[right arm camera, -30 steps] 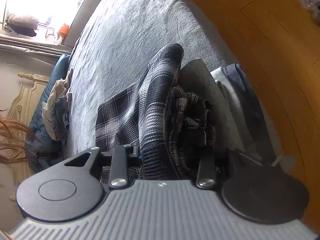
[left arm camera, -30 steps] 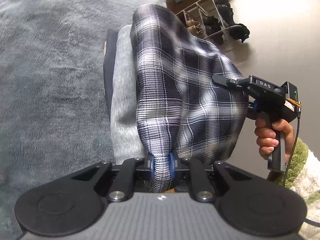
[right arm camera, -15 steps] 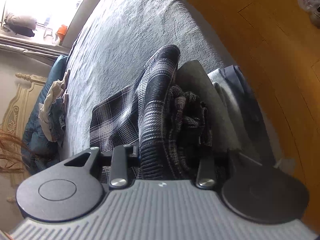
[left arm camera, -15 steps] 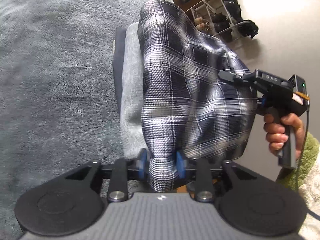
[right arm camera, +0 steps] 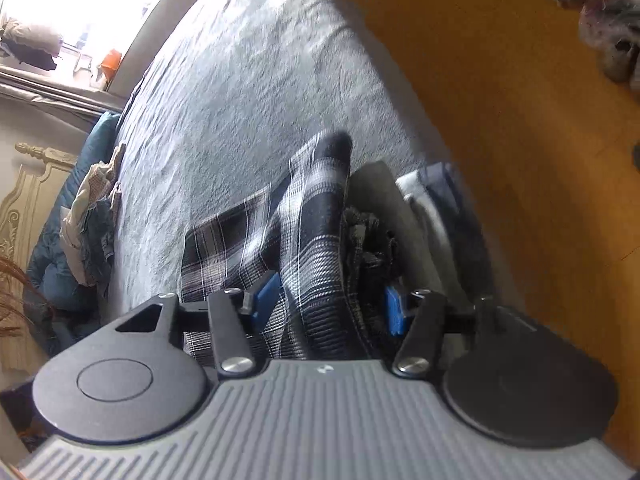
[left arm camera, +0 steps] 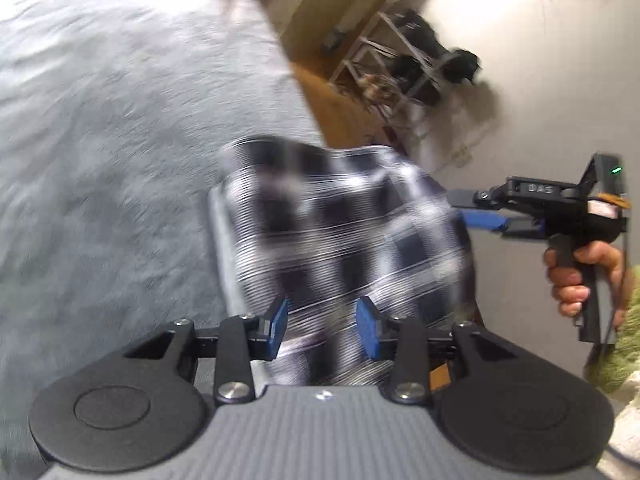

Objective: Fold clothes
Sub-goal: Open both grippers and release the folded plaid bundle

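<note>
The left claw (left arm camera: 322, 330) stands with its blue pads (left arm camera: 277, 329) apart, and the plaid shirt (left arm camera: 340, 240) lies between them and beyond, blurred in the left wrist view, so it is hard to tell whether either pad touches the cloth. The shirt rests on top of a gray folded garment (left arm camera: 222, 248), whose edge shows along the shirt's left side, and both sit on the bed (left arm camera: 100, 140) with its gray fuzzy cover, near the bed's right edge. To the right of the shirt, the right claw (left arm camera: 468, 210) is seen side-on, its fingers spread with a blue pad showing between them at the shirt's edge; a hand (left arm camera: 580, 276) grips its handle. Farther off, a shoe rack (left arm camera: 404, 68) stands on the wooden floor against a pale wall. In the right wrist view, the right claw (right arm camera: 328, 304) has its blue pads (right arm camera: 394, 312) wide apart with a bunched fold of the plaid shirt (right arm camera: 316, 232) running up between them. The shirt lies over a stack of folded clothes (right arm camera: 428, 208) in gray and navy at the edge of the bed (right arm camera: 248, 92), with the wooden floor (right arm camera: 520, 140) to the right. At the far left, a heap of clothes (right arm camera: 92, 216) sits by the headboard (right arm camera: 28, 192).
</note>
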Demonstrator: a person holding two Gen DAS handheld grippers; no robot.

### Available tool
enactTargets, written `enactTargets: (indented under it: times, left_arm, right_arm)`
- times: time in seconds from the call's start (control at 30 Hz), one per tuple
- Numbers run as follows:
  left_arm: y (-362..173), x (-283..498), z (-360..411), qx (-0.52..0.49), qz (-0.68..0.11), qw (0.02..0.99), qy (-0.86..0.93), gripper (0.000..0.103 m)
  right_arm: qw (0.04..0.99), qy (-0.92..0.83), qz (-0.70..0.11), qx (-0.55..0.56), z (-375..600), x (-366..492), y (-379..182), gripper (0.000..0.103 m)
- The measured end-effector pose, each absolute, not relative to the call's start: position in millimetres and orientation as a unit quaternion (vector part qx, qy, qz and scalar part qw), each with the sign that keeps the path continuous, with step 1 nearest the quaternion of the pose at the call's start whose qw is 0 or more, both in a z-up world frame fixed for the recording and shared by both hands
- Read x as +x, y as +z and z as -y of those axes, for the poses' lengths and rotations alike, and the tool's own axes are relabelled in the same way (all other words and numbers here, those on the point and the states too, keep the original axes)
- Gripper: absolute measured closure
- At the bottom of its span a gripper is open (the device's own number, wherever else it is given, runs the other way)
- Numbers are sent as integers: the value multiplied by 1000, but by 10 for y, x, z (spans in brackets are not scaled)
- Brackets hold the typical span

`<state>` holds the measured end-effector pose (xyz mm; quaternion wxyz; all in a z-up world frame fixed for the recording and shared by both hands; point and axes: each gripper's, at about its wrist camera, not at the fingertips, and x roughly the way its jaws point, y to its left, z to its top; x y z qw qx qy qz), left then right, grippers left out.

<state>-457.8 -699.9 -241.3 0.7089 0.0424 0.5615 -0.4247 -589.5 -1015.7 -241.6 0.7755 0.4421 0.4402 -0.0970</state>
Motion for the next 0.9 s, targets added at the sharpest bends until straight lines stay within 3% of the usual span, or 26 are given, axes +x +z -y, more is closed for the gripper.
enactTargets:
  times: [0.1, 0.23, 0.37, 0.57, 0.7, 0.83, 0.9]
  left_arm:
    - [-2337, -4635, 7206, 76, -545, 705, -448, 66]
    - [-2575, -4659, 7337, 111, -570, 697, -422, 69]
    - [-2793, -4599, 7368, 129, -599, 693, -379, 67]
    - [-2925, -4519, 7428, 141, -621, 685, -354, 65]
    - [-2919, -4501, 7451, 153, -621, 682, -355, 65]
    - [-2955, -4486, 7449, 152, -626, 681, -348, 64]
    - [-2968, -4473, 7452, 150, -627, 681, -347, 64]
  right_arm:
    - [822, -119, -422, 364, 10067, -6088, -2064, 52]
    - [850, -74, -427, 301, 9792, -6290, -1869, 74]
    - [824, -84, -491, 272, 9658, -6347, -2244, 89]
    - [797, -116, -500, 319, 9790, -6363, -2699, 91]
    - [797, -110, -523, 280, 9759, -6313, -2447, 90]
    - [852, -108, -469, 207, 9616, -6224, -1923, 88]
    - [850, -115, -471, 206, 9650, -6157, -1975, 88]
